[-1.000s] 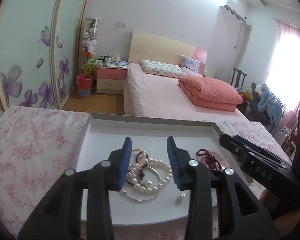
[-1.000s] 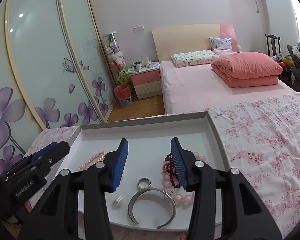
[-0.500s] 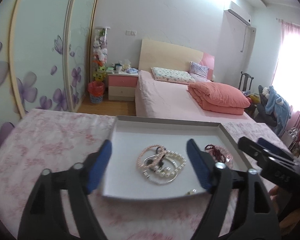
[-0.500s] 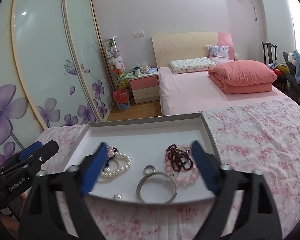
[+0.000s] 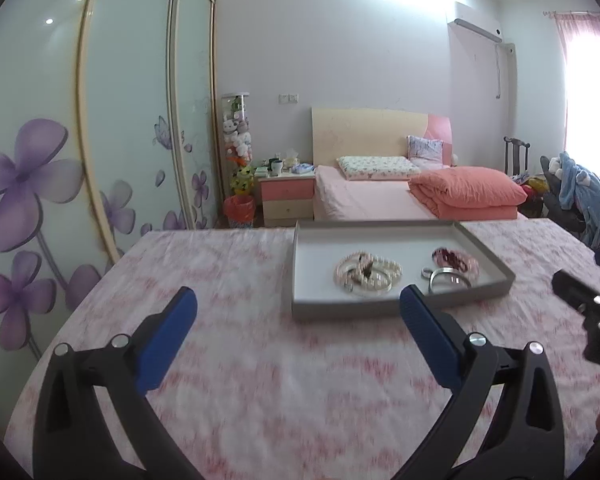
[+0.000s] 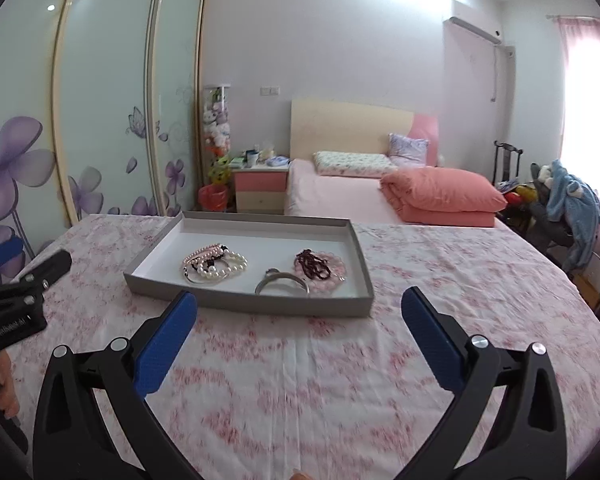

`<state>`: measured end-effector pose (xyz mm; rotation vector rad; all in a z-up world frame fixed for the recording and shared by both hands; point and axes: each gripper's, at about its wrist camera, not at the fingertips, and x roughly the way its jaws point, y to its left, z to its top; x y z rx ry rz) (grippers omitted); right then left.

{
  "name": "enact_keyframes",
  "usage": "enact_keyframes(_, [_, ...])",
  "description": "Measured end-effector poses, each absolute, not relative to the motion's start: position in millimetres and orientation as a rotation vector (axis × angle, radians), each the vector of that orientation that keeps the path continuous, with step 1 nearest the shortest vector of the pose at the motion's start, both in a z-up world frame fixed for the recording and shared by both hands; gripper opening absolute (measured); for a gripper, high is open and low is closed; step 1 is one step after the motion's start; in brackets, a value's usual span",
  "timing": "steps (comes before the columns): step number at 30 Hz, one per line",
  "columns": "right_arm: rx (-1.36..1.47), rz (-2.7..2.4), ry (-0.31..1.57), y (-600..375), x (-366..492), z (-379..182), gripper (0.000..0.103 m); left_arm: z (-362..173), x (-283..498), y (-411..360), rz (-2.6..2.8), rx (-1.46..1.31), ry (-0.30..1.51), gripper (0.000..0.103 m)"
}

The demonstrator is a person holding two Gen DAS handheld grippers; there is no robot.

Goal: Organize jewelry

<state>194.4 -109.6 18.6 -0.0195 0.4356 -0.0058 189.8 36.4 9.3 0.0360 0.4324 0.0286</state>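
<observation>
A grey tray (image 6: 244, 304) (image 5: 400, 308) with a white floor lies on the floral-clothed table. In it lie a pile of pearl strands (image 6: 214, 266) (image 5: 367, 274), a silver bangle (image 6: 282, 282) (image 5: 448, 280) with a small ring beside it, and dark red beads on pink beads (image 6: 318, 266) (image 5: 456, 260). My left gripper (image 5: 298, 320) is open and empty, well short of the tray and to its left. My right gripper (image 6: 299, 318) is open and empty, just short of the tray's near wall.
The table carries a pink floral cloth (image 6: 300, 380). Behind it stand a bed with a folded orange quilt (image 6: 440, 196), a pink nightstand (image 6: 260, 190), a red bin (image 6: 214, 196) and sliding wardrobe doors with purple flowers (image 6: 100, 120). A chair with clothes (image 6: 568, 204) stands at right.
Both grippers have opened wide and drawn back from over the tray toward me. The jewelry stays in the tray.
</observation>
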Motion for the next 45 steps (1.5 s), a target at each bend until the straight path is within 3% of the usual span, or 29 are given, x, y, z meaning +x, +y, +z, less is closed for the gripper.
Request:
enact_keyframes(21, [0.026, -0.017, 0.355, -120, 133, -2, 0.101, -1, 120, 21, 0.034, 0.021, 0.329, 0.099])
enact_keyframes(45, [0.059, -0.005, 0.343, -121, 131, 0, 0.101, 2, 118, 21, 0.024, 0.007, 0.319, 0.099])
